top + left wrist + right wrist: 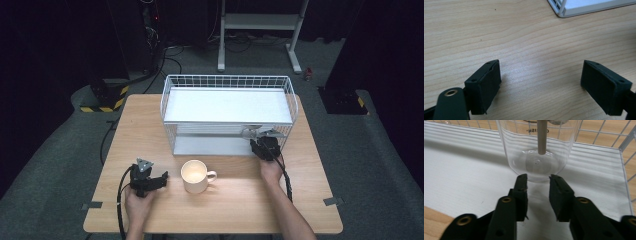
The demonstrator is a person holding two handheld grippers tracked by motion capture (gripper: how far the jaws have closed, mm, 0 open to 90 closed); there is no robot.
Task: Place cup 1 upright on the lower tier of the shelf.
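The right hand reaches forward from the near edge, forearm angled inward. Its hand-held gripper (261, 140) pokes through the front of a white wire basket (227, 79), above the lower shelf (461, 172). In the right gripper view this hand-held gripper (538, 185) has its 2 jaws drawn narrow, with a thin slit between them and nothing in it. A clear glass (537, 152) stands on the shelf just ahead of the jaw tips. Whether the tips touch its base I cannot tell. A pale rod (542, 137) runs upright across the glass.

The left hand rests low near the front edge. Its hand-held gripper (162, 181) lies level, jaws wide and empty over bare wood (540, 82). A cream mug (196, 176) stands just past its jaw tips, handle turned away from it. A corner of the basket lies further ahead of this hand-held gripper.

The tabletop (145, 130) is light wood grain. The floor around it is grey and the room dark. Beyond the basket stand a white metal frame (260, 22), loose cables and yellow-and-black striped bases (105, 102).
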